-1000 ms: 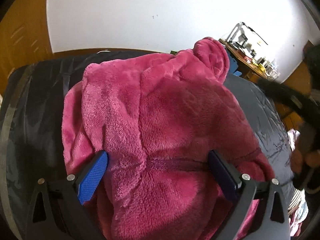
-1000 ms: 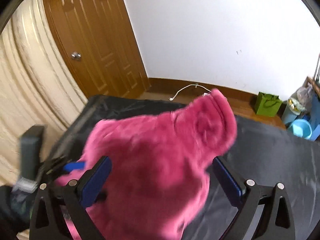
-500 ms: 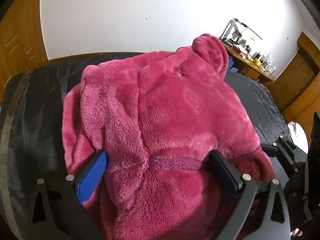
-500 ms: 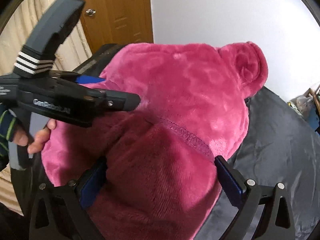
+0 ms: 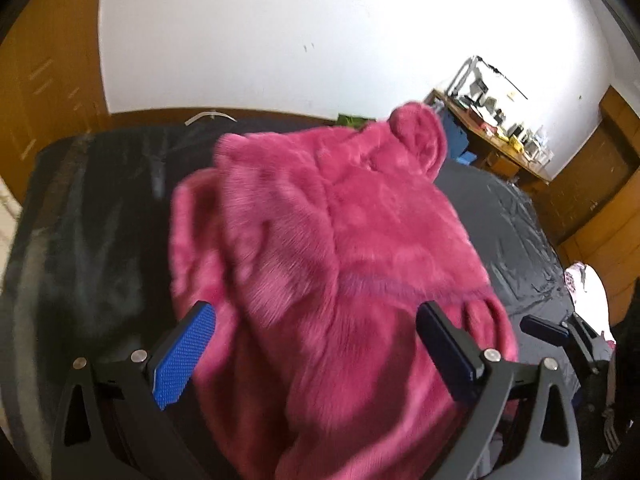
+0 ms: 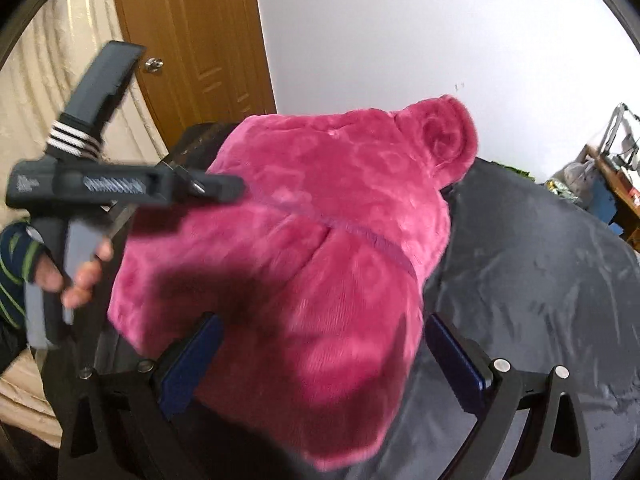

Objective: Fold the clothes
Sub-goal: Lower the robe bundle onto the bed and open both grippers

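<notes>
We held both tongs, left (image 5: 310, 344) and right (image 6: 324, 364), wide open around the pink fleece garment (image 5: 340, 248) on the dark bed (image 5: 100, 220).

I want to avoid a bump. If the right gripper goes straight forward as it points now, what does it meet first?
Most likely the pink fleece garment: it fills the space between the open jaws of the right gripper and lies directly ahead.
</notes>
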Available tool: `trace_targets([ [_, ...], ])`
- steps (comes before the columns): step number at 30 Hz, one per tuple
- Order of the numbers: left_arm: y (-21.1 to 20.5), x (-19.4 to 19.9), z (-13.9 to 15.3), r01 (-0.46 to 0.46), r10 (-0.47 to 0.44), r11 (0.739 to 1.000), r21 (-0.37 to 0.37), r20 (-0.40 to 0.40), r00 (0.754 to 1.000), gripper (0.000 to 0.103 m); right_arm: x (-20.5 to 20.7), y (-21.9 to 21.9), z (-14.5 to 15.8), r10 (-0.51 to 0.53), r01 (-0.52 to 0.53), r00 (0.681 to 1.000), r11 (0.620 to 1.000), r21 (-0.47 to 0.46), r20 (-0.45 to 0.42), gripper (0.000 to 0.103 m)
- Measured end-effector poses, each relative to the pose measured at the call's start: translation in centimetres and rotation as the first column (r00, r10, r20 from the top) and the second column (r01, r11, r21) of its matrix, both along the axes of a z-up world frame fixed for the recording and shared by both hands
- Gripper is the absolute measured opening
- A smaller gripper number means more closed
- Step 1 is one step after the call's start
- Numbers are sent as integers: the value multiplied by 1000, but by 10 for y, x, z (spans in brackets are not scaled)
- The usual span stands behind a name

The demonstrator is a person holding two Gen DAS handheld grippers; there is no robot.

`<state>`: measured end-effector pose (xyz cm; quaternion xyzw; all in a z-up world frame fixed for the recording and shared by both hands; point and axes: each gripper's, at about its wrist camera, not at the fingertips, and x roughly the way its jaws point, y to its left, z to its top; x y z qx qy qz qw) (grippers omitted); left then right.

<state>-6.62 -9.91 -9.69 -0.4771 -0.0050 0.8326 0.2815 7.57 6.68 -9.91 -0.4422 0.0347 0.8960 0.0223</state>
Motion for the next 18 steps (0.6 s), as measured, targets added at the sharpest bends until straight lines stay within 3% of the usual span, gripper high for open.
trace_targets([
  [4, -7, 34, -2, 17, -18, 998, -59, -9, 1000, 101, -1, 0, -15, 20, -19, 999, 1000, -4, 47, 103],
  [7, 3, 44, -29, 10, -5, 987, -158, 31, 1000, 101, -14, 1, -39, 36, -34, 995, 999, -24, 90, 103],
  [9, 6, 44, -49, -5, 18, 984, -178, 74, 997, 101, -23, 1, -50, 37, -32, 992, 999, -40, 117, 103],
  [14, -10, 36, -57, -100, 120, 988, -117, 177, 977, 101, -12, 5, -38, 46, -38, 993, 996, -80, 105, 103],
  [18, -16, 47, -29, -154, 172, 980, -128, 141, 975, 101, 12, 14, -15, 40, -29, 996, 991, -133, 79, 103],
])
